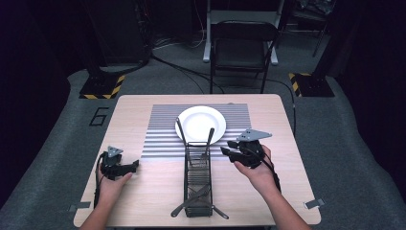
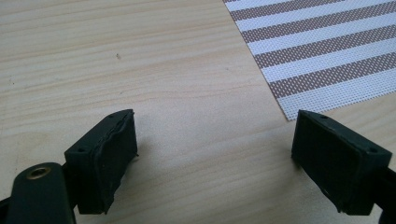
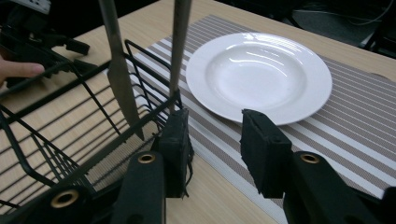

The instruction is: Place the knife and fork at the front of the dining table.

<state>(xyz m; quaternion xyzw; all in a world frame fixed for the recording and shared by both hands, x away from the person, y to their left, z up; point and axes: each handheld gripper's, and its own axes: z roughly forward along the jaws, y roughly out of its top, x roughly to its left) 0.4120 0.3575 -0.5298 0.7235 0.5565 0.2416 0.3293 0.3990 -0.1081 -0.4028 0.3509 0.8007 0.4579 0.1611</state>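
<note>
A white plate [image 1: 200, 124] [image 3: 259, 74] sits on a striped placemat [image 1: 163, 134] [image 3: 336, 126]. In front of it stands a long black wire rack [image 1: 197, 184] [image 3: 56, 116]. A knife [image 3: 119, 70] [image 1: 181, 132] and another utensil [image 3: 179, 42] [image 1: 209, 139] lean up out of the rack's far end. More cutlery [image 1: 191, 203] lies across its near end. My right gripper [image 1: 227, 147] [image 3: 212, 135] hovers open just right of the rack, with nothing between its jaws. My left gripper [image 1: 135, 165] [image 2: 215, 140] rests open on bare wood, left of the placemat's corner [image 2: 322, 51].
The wooden table [image 1: 143, 201] has free room on both sides of the rack. A black folding chair [image 1: 242, 48] stands on the floor beyond the table's far edge. Cables and stands with hazard-striped bases sit on the grey floor at the back.
</note>
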